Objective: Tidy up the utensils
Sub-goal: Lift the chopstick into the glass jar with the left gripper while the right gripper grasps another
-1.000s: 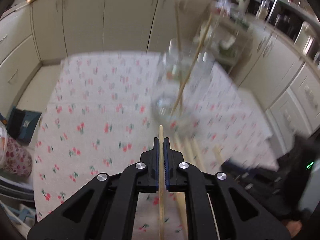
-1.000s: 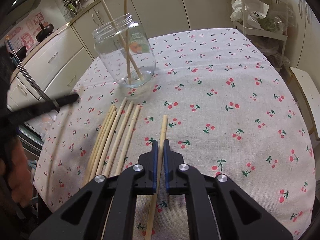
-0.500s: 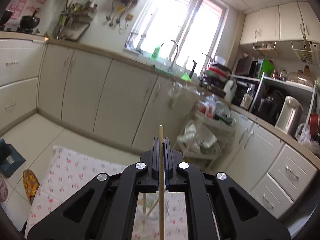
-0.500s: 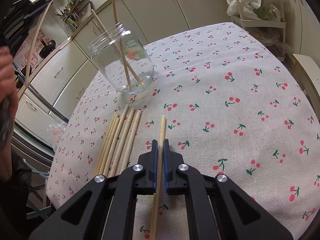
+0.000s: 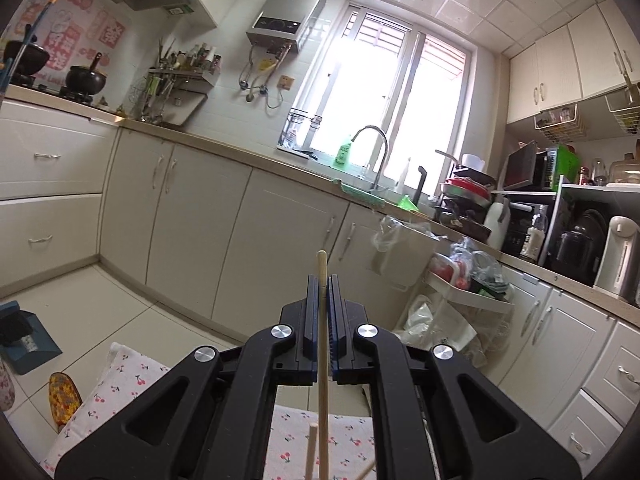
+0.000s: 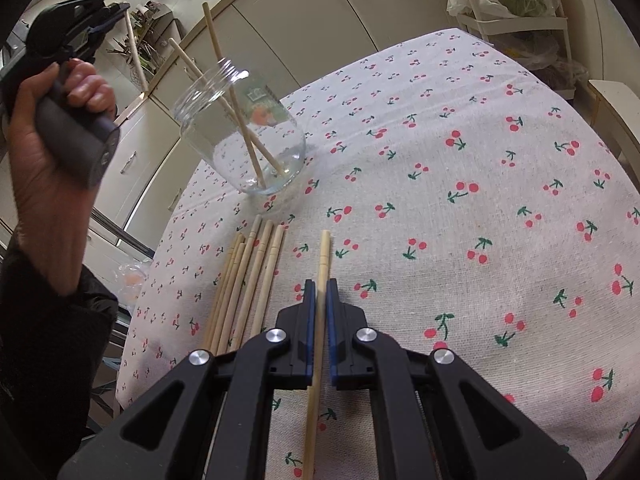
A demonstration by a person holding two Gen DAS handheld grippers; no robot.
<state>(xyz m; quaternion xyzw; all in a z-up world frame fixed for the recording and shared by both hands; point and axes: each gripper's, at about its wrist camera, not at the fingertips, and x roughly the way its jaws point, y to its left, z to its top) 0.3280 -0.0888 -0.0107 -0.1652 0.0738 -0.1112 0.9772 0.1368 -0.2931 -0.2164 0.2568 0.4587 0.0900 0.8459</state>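
Left tongs (image 5: 321, 300): pressed together on one chopstick (image 5: 322, 344), which I hold raised above the table, near its left edge, pointing roughly level toward the kitchen cabinets. My hand (image 6: 52, 152) wraps the handle. I judge the height is there to clear the jar's rim before the stick tips in.

Right tongs (image 6: 319, 304): pinching a second chopstick (image 6: 322, 256) low over the tablecloth (image 6: 480, 160), toward the near edge, angled down. It looks picked up and waiting its turn.

Jar (image 6: 240, 136): clear glass, upright, towards the far left corner of the table. It holds two chopsticks leaning against the rim, so it serves as the holder.

Loose chopsticks (image 6: 244, 280): a bundle lying side by side on the cloth between the jar and the near edge, just left of my right tongs. Not yet sorted.
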